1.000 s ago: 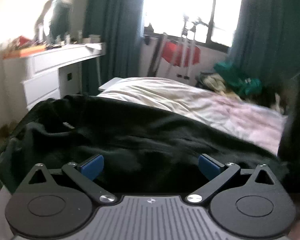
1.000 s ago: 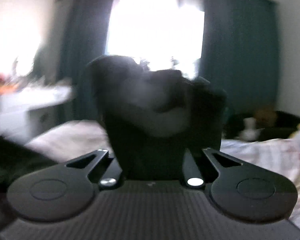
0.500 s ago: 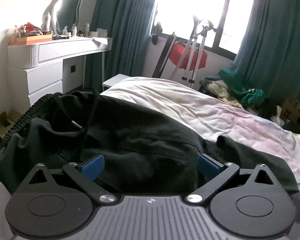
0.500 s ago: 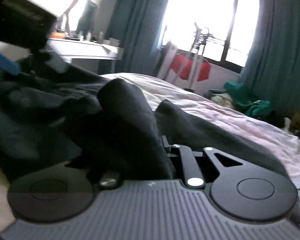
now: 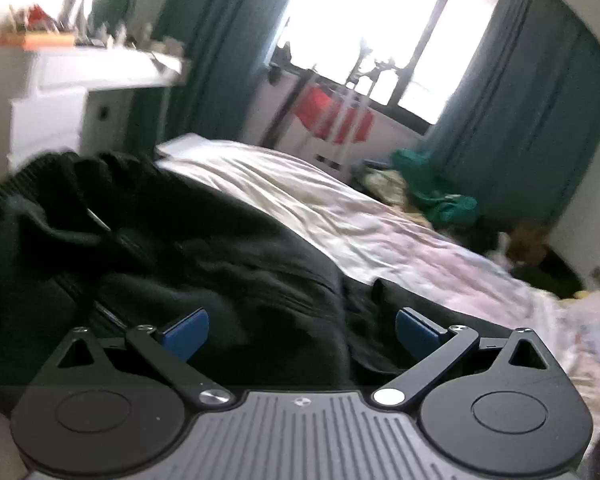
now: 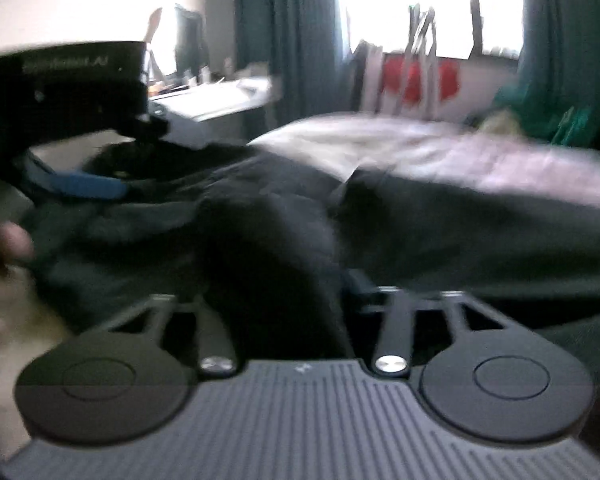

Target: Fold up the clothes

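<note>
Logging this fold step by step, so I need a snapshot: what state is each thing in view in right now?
left gripper: open, blue pads wide apart over the cloth, gripping nothing.
right gripper: shut on black garment, cloth bunched between its fingers.
black garment: crumpled, not folded flat, lying on the bed.
bed sheet: wrinkled, partly covered by the garment.
curtains: drawn open, window bright.

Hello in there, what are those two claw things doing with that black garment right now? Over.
Left gripper open over the black garment. Right gripper shut on a fold of it. Garment heaped on the bed. Nothing blocking.
</note>
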Demonstrator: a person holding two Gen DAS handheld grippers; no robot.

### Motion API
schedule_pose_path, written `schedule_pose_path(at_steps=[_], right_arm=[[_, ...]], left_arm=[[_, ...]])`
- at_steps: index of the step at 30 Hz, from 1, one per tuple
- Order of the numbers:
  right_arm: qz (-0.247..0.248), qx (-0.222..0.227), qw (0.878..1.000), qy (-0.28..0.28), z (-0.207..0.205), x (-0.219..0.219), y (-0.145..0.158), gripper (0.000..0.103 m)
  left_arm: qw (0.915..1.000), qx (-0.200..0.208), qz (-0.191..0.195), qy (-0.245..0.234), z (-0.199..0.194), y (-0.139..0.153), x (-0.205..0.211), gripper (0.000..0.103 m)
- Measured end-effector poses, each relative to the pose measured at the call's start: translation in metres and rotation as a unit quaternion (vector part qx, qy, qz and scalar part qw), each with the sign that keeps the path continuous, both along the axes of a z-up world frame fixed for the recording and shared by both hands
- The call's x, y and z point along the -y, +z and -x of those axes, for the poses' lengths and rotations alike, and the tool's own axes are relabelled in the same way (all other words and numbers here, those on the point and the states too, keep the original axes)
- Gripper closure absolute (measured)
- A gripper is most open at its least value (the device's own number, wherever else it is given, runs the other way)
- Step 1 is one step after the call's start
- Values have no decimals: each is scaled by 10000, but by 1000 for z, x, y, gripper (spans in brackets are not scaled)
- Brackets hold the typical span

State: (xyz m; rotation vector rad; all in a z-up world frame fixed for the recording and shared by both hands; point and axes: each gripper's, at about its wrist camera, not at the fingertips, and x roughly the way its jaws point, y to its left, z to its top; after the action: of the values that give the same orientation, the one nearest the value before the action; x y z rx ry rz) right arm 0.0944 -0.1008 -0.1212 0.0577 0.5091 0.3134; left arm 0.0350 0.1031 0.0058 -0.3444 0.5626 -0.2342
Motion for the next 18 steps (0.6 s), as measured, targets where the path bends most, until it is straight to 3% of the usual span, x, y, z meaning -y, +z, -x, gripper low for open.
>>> schedule_pose_path(at_steps=[1,4,7,9,12,14,16,18], right_arm=[[-232,-229,9994,121,1,5,2,27],[-694,-929,9930,220,11,21,15,28],[-1030,-1258,9866,146,25,48,35,27],[-1024,-1160,9879,-103,38,69,48,27],[-613,-689,9923,-825,50,103,56,27],[-416,-407,9872,-1482,54,123,54,26],[-588,-318,9793,-1913,52,140,45,26],[-797,-454,9749,-2028,44,148,37,43]], left_arm=[[9999,-36,111,-94,0,-2,1,2],[9993,-119,291,-219,1,-5,3,2],[9988,-198,362,-279,2,-11,7,2],[9992,-227,132,-313,1,-14,16,3],[9984,-140,-356,-421,3,-17,34,4],[9964,-17,-759,-374,7,-19,46,10],[9940,29,-1052,-284,9,-24,55,10],[9916,-11,-1268,-244,9,-30,61,11]])
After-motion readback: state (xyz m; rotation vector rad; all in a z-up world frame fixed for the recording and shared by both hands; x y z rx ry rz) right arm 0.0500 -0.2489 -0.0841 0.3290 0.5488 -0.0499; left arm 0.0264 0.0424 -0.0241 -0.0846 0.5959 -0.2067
